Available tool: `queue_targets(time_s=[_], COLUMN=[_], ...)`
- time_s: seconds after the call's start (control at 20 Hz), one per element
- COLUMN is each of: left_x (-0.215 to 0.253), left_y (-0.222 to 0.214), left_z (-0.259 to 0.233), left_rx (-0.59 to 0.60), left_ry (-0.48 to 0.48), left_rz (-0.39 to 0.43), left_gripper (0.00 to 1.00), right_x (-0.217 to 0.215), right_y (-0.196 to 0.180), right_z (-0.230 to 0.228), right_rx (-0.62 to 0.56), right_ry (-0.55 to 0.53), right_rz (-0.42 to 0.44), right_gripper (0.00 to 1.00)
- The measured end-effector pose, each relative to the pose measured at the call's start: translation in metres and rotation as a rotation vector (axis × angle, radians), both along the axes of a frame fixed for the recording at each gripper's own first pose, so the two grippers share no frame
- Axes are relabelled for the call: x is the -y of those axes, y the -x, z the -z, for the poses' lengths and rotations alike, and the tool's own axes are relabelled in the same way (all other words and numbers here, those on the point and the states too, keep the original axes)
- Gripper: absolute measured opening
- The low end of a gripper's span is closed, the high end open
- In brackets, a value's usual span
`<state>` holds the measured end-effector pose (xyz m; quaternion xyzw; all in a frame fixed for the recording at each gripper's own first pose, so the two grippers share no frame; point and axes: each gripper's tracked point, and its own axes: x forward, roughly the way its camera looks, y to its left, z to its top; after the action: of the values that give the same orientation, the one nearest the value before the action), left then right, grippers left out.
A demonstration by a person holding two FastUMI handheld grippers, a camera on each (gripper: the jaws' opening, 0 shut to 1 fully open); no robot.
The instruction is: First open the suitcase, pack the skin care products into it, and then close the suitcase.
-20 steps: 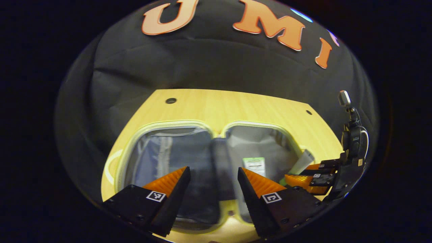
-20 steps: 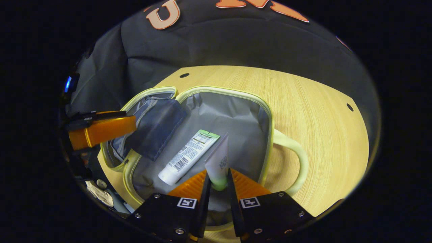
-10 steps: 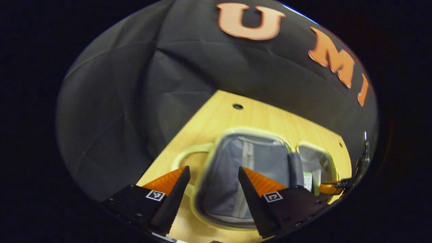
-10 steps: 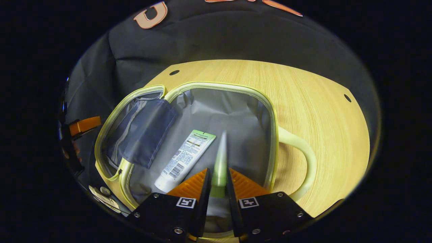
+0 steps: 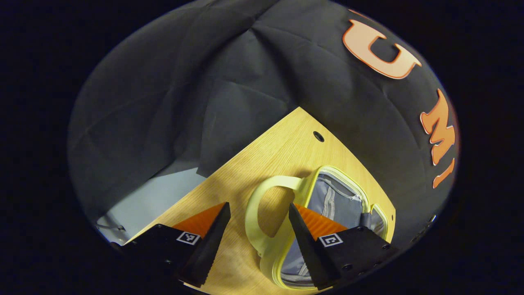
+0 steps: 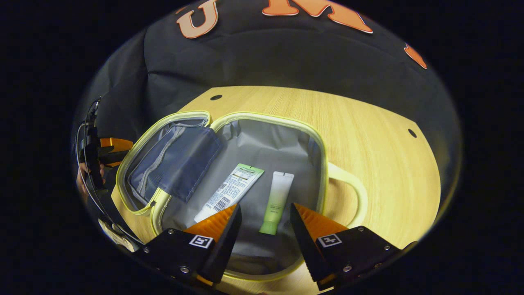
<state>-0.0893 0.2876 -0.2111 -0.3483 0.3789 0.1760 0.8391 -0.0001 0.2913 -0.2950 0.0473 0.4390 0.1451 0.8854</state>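
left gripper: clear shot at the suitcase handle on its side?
Probably yes. The left gripper is open, and the pale handle loops up between its jaws over bare table, nothing blocking.

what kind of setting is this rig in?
Likely a staged recording booth, not a home: black cloth wall, a bare wooden table with drilled holes, and one open suitcase on it.

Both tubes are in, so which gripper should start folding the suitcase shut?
Left, probably. Its open jaws sit at the handle of the pocket half of the suitcase. The right gripper hangs open over the green tube and white tube.
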Motion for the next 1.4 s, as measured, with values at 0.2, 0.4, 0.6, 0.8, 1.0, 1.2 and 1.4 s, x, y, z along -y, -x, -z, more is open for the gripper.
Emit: queue_targets(time_s=[0.2, 0.4, 0.6, 0.8, 1.0, 1.2, 1.4], left_x=[0.005, 0.009, 0.012, 0.009, 0.017, 0.041, 0.083], left_y=[-0.006, -0.014, -0.020, -0.027, -0.037, -0.050, -0.062], left_z=[0.023, 0.040, 0.021, -0.015, -0.079, -0.150, -0.214], left_rx=[-0.024, -0.042, 0.050, 0.102, 0.195, 0.308, 0.419], left_ry=[0.084, 0.118, 0.109, 0.031, -0.068, -0.104, -0.121], left_rz=[-0.049, -0.029, 0.057, 0.092, 0.137, 0.158, 0.199], left_gripper=[0.78, 0.27, 0.08, 0.07, 0.07, 0.06, 0.06], right_x=[0.027, 0.051, 0.080, 0.114, 0.142, 0.154, 0.169], right_y=[0.004, 0.006, 0.002, -0.003, -0.003, -0.001, 0.002], right_z=[-0.027, -0.058, -0.087, -0.106, -0.113, -0.120, -0.125], right_rx=[0.063, 0.122, 0.167, 0.246, 0.280, 0.305, 0.319], right_ry=[0.013, -0.002, -0.017, -0.015, 0.053, 0.060, 0.035], right_rz=[0.069, 0.133, 0.202, 0.269, 0.252, 0.228, 0.237], right_gripper=[0.85, 0.87, 0.87, 0.87, 0.88, 0.88, 0.90])
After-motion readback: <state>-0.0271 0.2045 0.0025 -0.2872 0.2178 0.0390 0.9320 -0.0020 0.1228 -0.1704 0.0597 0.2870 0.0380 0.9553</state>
